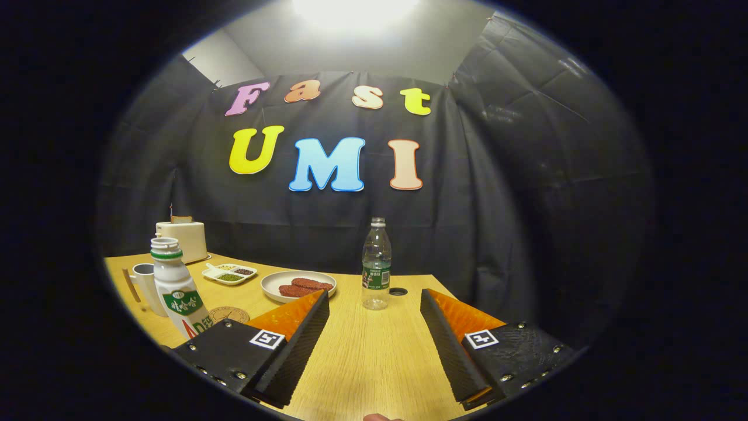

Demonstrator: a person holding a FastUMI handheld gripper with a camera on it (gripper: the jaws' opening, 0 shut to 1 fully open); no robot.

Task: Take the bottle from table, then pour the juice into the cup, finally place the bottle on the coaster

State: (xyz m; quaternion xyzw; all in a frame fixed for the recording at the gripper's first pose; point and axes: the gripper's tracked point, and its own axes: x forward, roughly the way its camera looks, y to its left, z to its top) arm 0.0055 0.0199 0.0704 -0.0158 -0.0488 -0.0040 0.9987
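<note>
Showing the gripper (374,318) held low over the counter (362,356), its two fingers spread wide with bare wood grain between them and nothing pinched. The step in hand appears to be the first one, taking the bottle, which has not yet been grasped. Two bottles stand on the counter, and the task sentence does not settle which is meant. A clear bottle (376,264), cap off, upright, with a green label band, stands just ahead of the fingers and slightly toward the right one; its contents look colourless. A white bottle (175,286), also uncapped, with a green neck ring and printed label, stands close beside the left finger on its outer side, touching or nearly touching the white cup (145,286) behind it. Being opaque and next to the cup, it is the likelier juice container. A round coaster (229,314) lies just beyond the left finger. Farther off sit a plate (272,285) of reddish food, a small divided dish (229,273) and a toaster (184,240). The next move calls for centring the chosen bottle between the fingers before closing on its body.
</note>
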